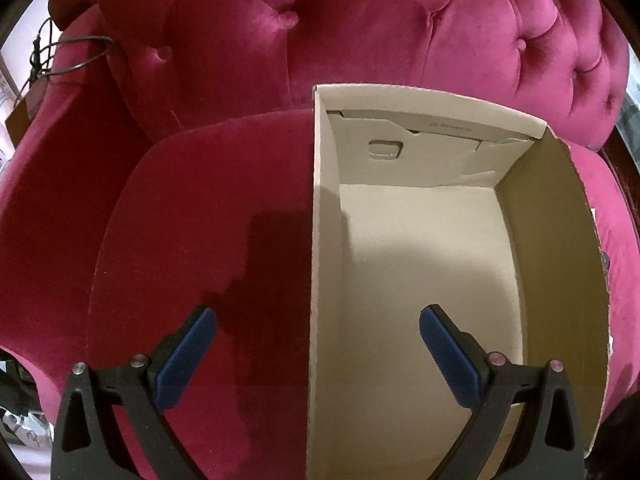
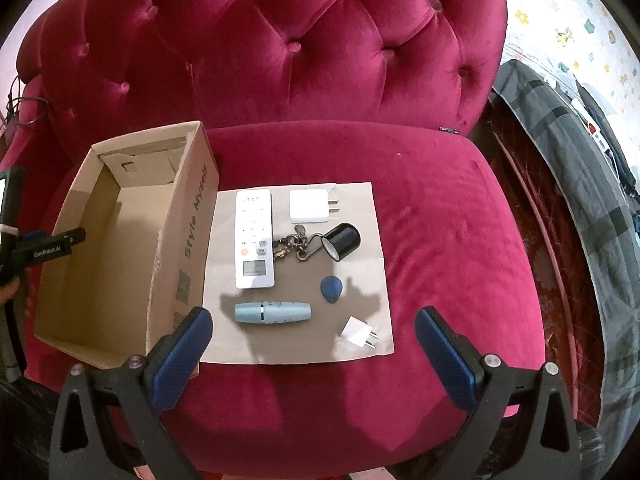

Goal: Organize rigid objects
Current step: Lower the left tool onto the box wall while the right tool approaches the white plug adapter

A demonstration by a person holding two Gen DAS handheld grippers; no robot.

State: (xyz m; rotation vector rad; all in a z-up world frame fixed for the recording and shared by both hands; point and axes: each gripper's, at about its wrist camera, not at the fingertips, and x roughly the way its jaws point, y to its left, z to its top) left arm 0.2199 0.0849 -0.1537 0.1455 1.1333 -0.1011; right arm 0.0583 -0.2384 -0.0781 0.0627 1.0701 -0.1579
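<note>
An empty cardboard box (image 2: 120, 240) stands on the left of a pink velvet chair seat (image 2: 440, 240). Beside it a brown paper sheet (image 2: 360, 332) carries a white remote (image 2: 255, 236), a white charger (image 2: 310, 206), a bunch of keys (image 2: 294, 246), a black cap (image 2: 342, 242), a blue key fob (image 2: 331, 288), a grey-blue pen-shaped tube (image 2: 272, 312) and a small white plug adapter (image 2: 358, 332). My right gripper (image 2: 314, 328) hangs open above the sheet's near edge. My left gripper (image 1: 318, 326) is open, straddling the box's left wall (image 1: 320, 240); it also shows at the box's left side (image 2: 48, 248).
The tufted backrest (image 2: 280, 48) rises behind the seat. A dark cable (image 1: 60, 56) hangs over the left armrest. A grey plaid blanket (image 2: 580, 184) and patterned fabric lie to the right of the chair. A hand (image 2: 8, 292) holds the left gripper.
</note>
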